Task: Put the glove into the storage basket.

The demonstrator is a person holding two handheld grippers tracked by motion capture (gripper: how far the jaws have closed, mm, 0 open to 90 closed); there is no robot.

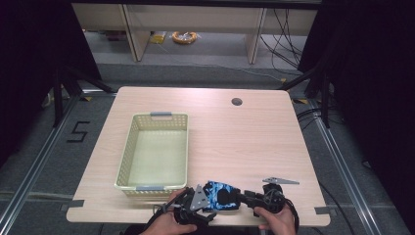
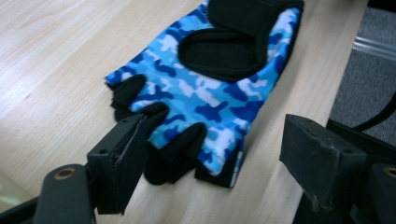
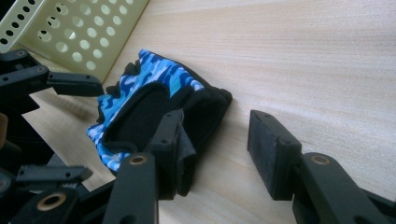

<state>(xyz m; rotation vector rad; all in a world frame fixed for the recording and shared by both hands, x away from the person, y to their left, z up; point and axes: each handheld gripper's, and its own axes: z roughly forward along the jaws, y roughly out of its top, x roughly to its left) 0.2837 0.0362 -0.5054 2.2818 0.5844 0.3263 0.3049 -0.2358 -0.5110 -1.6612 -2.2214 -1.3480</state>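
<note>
At the left of the table (image 1: 244, 142) we see a pale yellow basket (image 1: 128, 152) with holes in its walls, and just beside its near right corner our left gripper (image 1: 208, 198) points at the finger end of a blue camouflage fingerless glove (image 1: 222, 195), its jaws apart with nothing pressed between them. The glove lies flat near the table's front edge, between our two grippers. To its right, our right gripper (image 1: 244, 197) meets the glove's black cuff, its jaws apart, one touching the cuff's edge and the other over bare wood.

A fingerless glove (image 1: 222, 195) in blue, white and navy camouflage with black padding lies at lower centre on the pale wood-grain table (image 1: 244, 142), beside a cream perforated basket (image 1: 128, 152) with grey handles.
</note>
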